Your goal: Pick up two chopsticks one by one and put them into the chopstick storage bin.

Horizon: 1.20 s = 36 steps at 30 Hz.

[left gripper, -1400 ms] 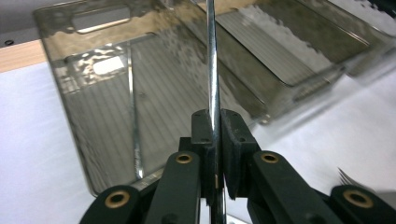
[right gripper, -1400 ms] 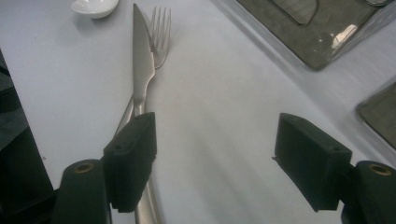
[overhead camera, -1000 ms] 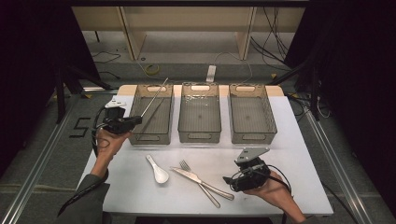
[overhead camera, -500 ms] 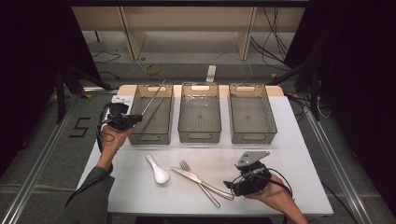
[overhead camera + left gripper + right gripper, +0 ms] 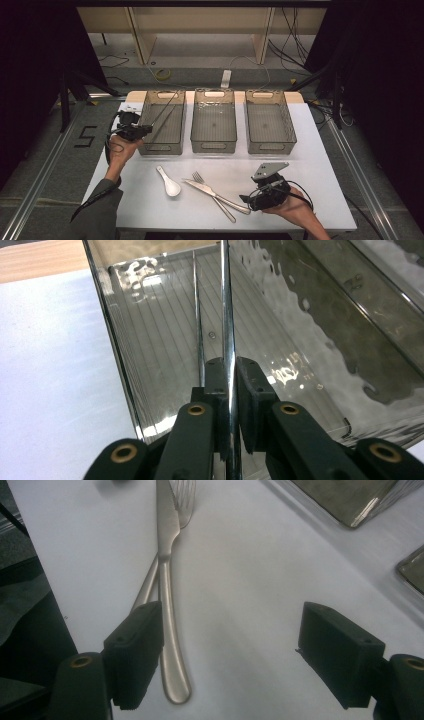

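Observation:
My left gripper [image 5: 141, 130] [image 5: 229, 365] is shut on a thin metal chopstick [image 5: 227, 315] [image 5: 165, 107], held slanting over the left smoky plastic bin [image 5: 150, 147] [image 5: 107, 335]. A second chopstick [image 5: 196, 305] lies inside that bin. My right gripper [image 5: 247, 200] [image 5: 232, 630] stands open low over the white table, near the front right. A steel knife [image 5: 167, 580] [image 5: 227, 201] lies crossed over a fork [image 5: 185, 495] [image 5: 200, 178]; the knife's handle end sits beside the left jaw in the right gripper view.
A white spoon [image 5: 169, 182] lies left of the fork. A middle bin [image 5: 214, 146] and a right bin [image 5: 270, 147] stand in a row with the left one. The table edge [image 5: 225, 227] runs close under my right hand.
My left hand has shifted slightly right and down with the chopstick, bringing it lower over the left bin. The right hand has not moved.

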{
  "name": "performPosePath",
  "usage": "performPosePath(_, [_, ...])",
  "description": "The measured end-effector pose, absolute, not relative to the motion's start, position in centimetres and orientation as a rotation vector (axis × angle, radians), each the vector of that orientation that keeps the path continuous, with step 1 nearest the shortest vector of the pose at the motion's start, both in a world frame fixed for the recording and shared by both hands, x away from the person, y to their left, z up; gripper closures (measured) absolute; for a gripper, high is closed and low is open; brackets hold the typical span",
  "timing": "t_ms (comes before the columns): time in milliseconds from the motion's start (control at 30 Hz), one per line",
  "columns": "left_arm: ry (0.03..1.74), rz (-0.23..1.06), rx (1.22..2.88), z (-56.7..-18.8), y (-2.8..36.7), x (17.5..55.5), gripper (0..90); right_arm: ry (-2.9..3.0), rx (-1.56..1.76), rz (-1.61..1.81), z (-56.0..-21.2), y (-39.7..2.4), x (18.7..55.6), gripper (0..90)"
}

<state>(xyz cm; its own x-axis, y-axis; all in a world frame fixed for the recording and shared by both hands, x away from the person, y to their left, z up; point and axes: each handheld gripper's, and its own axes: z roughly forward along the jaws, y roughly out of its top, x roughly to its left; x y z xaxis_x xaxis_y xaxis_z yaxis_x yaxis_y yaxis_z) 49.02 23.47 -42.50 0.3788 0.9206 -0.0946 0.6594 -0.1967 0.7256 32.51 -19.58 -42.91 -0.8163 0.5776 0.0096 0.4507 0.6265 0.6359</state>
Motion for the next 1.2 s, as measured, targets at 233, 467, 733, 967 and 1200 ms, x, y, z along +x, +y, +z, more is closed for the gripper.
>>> performPosePath(233, [1.359,0.449,1.908,-41.0,23.3,48.4,60.1,2.654,0.854,0.957,-42.9,-19.7,32.5,27.2])
performPosePath(467, [1.327,0.419,1.947,-39.7,21.9,46.8,41.3,2.645,0.863,0.965,-42.8,-19.8,32.5,27.2])
performPosePath(733, [1.225,0.369,1.968,-39.1,20.5,44.8,27.6,2.621,0.863,0.988,-42.8,-20.0,32.3,26.8])
performPosePath(967, [1.158,0.344,1.983,-39.5,20.1,43.5,24.7,2.588,0.88,1.014,-42.8,-20.4,32.1,26.7])
performPosePath(1200, [1.11,0.322,2.015,-39.9,19.1,42.9,23.1,2.549,0.895,1.05,-42.9,-20.8,31.9,26.4])
